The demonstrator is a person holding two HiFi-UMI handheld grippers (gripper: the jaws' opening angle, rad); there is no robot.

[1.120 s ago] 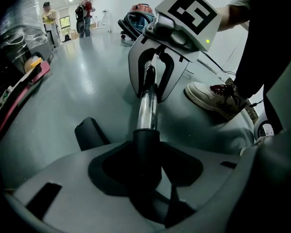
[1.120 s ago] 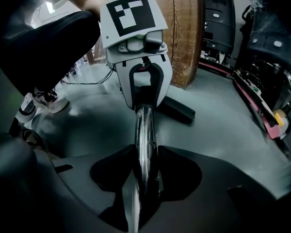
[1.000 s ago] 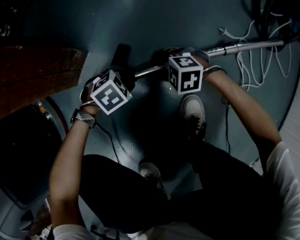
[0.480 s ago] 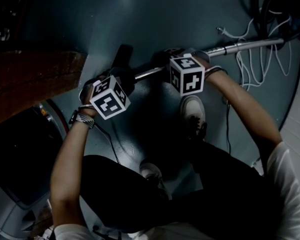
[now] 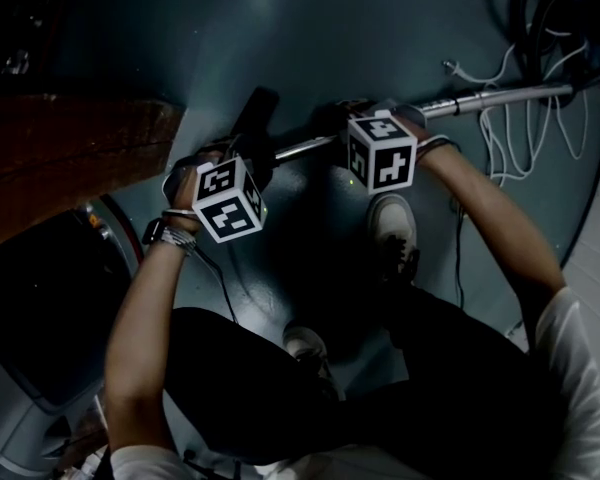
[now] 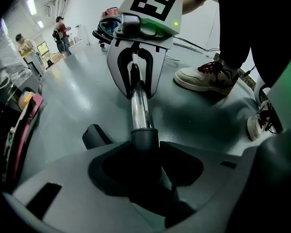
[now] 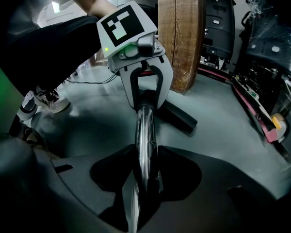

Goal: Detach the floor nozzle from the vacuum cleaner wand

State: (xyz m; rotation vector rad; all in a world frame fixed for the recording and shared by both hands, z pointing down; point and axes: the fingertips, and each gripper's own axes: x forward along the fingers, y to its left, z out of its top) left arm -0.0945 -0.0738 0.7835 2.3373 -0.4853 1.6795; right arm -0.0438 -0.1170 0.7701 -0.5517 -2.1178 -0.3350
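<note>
A chrome wand (image 5: 490, 92) lies slanting just above the grey-green floor, running down-left into a black floor nozzle (image 5: 257, 118). My left gripper (image 5: 242, 166) is at the nozzle end. In the left gripper view its jaws (image 6: 145, 165) are closed round the black neck collar (image 6: 144, 141) where the chrome tube (image 6: 139, 103) enters. My right gripper (image 5: 366, 134) is shut on the wand a short way up. In the right gripper view the tube (image 7: 145, 144) runs between its jaws (image 7: 143, 178) toward the left gripper (image 7: 143, 89), and the nozzle (image 7: 182, 118) lies beyond.
A wooden slab (image 5: 70, 153) stands at the left, a grey machine (image 5: 30, 388) at the bottom left. White cables (image 5: 510, 118) and black hose (image 5: 560, 18) lie at the upper right. The person's shoes (image 5: 392, 230) (image 5: 305, 343) are planted close under the wand.
The left gripper has rolled about its own axis, so its marker cube shows a different face upward. Both hands have stayed in place on the wand.
</note>
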